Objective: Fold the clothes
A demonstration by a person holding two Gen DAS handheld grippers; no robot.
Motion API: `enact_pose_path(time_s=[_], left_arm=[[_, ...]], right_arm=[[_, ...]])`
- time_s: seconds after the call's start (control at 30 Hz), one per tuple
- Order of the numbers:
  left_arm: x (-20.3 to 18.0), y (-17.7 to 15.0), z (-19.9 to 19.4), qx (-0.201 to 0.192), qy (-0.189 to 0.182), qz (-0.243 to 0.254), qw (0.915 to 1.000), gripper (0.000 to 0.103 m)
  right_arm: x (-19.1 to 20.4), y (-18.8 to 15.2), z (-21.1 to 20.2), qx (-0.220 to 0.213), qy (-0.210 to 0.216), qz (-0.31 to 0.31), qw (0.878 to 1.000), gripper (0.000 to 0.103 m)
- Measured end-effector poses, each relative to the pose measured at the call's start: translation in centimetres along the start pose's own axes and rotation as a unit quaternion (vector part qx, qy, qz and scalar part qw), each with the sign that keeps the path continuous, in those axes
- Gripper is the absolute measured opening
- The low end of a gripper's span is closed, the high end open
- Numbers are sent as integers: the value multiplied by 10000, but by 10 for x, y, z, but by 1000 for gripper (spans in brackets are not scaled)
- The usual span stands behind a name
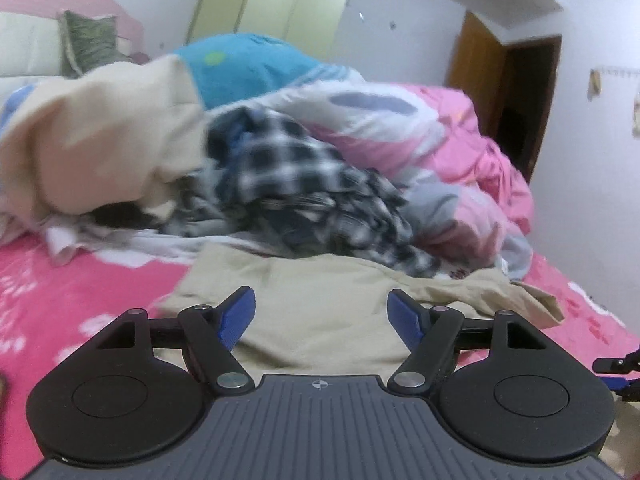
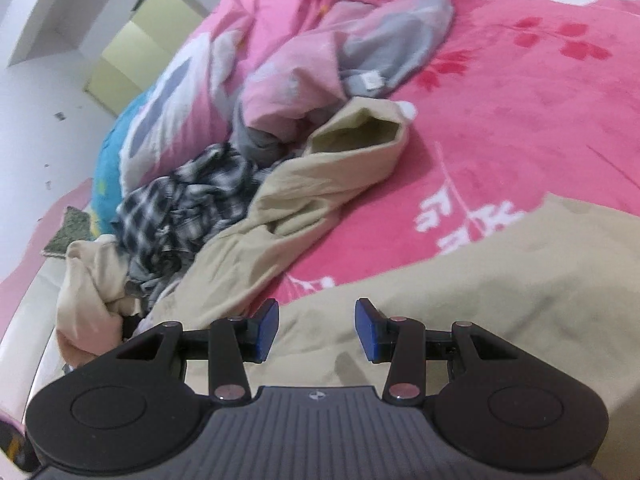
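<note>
While both grippers hover over the bed's pink flowered cover (image 2: 520, 120), a beige cotton garment (image 2: 400, 340) lies spread flat beneath them, one sleeve (image 2: 352, 148) reaching toward the crumpled pink quilt (image 1: 460, 152). Left gripper (image 1: 321, 314): jaws wide, nothing between them. Right gripper (image 2: 317, 328): jaws narrower (also empty). A black-and-white checked shirt (image 1: 300, 176) sits heaped behind the garment.

Both cams sit low and close over the bed (image 1: 80, 288), each looking out past its own fingers (image 1: 236, 316). Left one faces level toward the checked shirt (image 1: 288, 168), wall behind it. Right one is rolled sideways, same shirt (image 2: 188, 208) up-left. Shared: that shirt, the beige garment (image 1: 320, 312) before it, the pink quilt (image 2: 288, 40) beyond.
</note>
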State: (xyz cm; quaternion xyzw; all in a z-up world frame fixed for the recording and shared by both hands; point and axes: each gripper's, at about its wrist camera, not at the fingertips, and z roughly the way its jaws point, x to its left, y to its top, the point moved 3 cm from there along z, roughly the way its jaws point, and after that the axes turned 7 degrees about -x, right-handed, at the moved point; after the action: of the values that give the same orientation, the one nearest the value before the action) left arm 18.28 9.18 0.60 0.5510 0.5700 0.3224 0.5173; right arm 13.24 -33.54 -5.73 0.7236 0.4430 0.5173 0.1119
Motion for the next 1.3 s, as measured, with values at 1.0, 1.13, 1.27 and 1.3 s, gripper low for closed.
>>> enact_pose_path(time_s=[1.0, 1.13, 1.27, 1.3], left_arm=[[-16, -61, 159, 508, -556, -164, 9970, 83], [-15, -62, 159, 526, -607, -229, 9965, 83], [-16, -61, 163, 507, -636, -247, 9964, 83], [-15, -62, 162, 498, -656, -271, 9962, 83]], right_arm=[[20, 169, 170, 96, -577, -2153, 9748, 77], [50, 153, 204, 503, -374, -3764, 9243, 77], [75, 118, 226, 871, -336, -5308, 8423, 76], [75, 109, 235, 1082, -433, -5568, 8224, 76]])
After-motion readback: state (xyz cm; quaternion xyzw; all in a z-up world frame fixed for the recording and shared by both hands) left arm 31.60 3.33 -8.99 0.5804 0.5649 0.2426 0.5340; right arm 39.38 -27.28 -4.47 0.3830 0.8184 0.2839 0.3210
